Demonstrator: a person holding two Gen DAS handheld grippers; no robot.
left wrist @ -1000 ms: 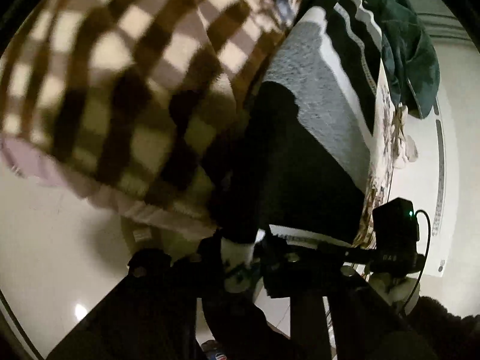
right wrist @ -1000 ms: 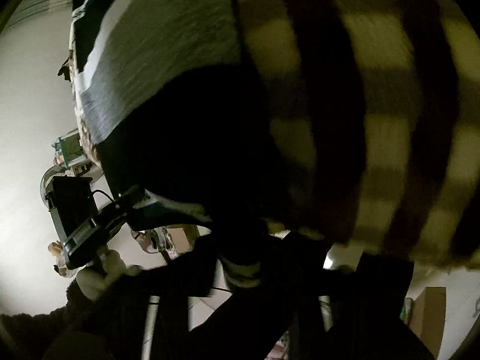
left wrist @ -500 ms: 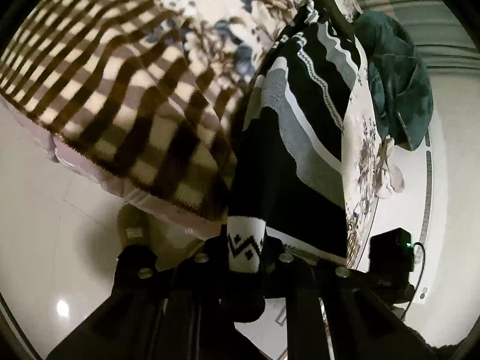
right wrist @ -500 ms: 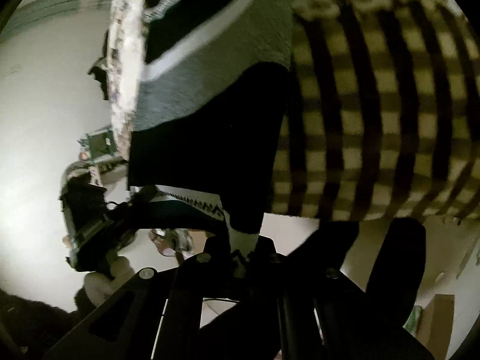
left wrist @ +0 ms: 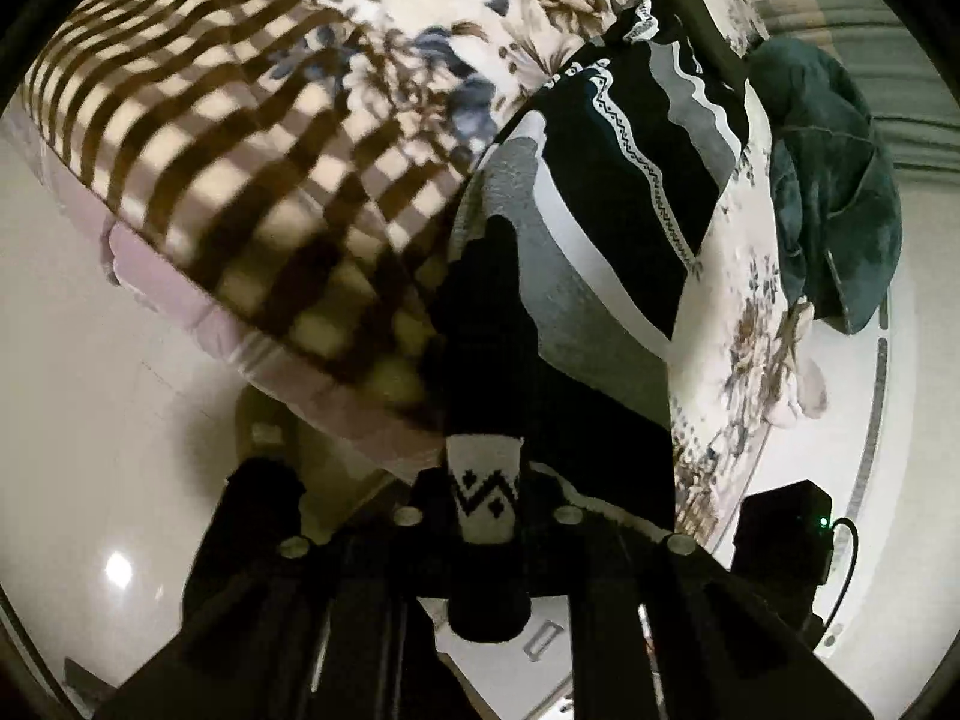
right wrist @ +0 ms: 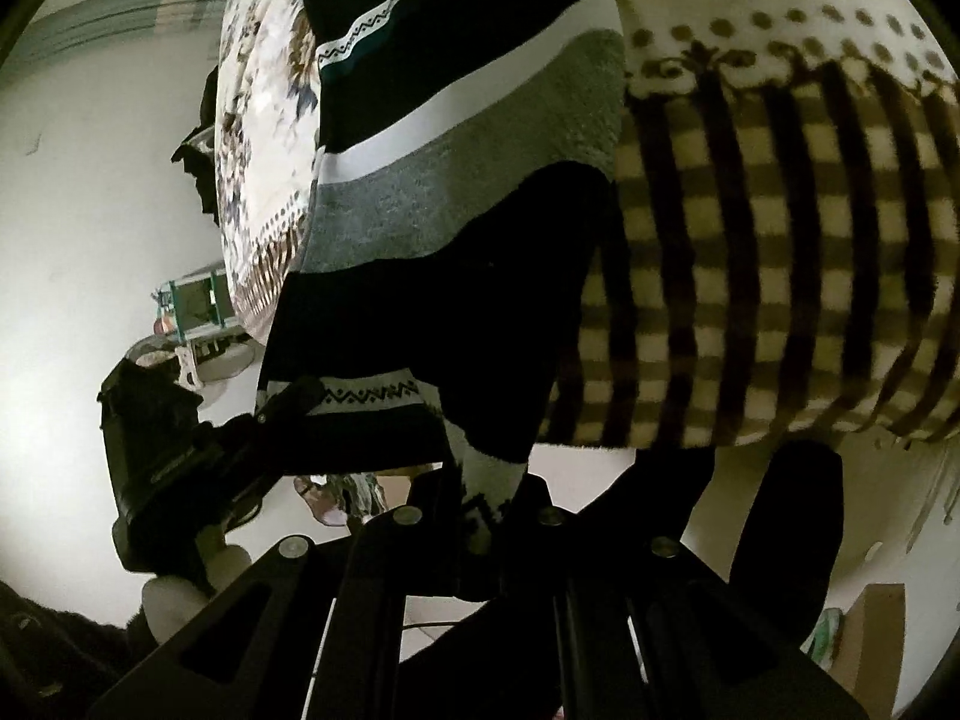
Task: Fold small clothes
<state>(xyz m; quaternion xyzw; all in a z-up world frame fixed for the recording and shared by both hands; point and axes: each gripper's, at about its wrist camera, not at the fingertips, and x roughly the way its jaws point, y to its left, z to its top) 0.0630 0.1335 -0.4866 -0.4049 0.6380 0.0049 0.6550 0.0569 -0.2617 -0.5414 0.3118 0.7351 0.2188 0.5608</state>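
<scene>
Mid-fold: L gripper (left wrist: 486, 510) & R gripper (right wrist: 486, 501) each clamped on striped sweater (left wrist: 600, 276) hem corners over bed (left wrist: 420, 12); next prob. needs even carry fwd.

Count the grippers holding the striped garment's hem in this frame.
2. The left gripper pinches one patterned hem corner of the garment; the right gripper pinches the other. Both stand off the bed edge.

Floral-blanketed bed (left wrist: 738, 312) under striped sweater (left wrist: 600, 228) and dark green garment (left wrist: 834, 204).
</scene>
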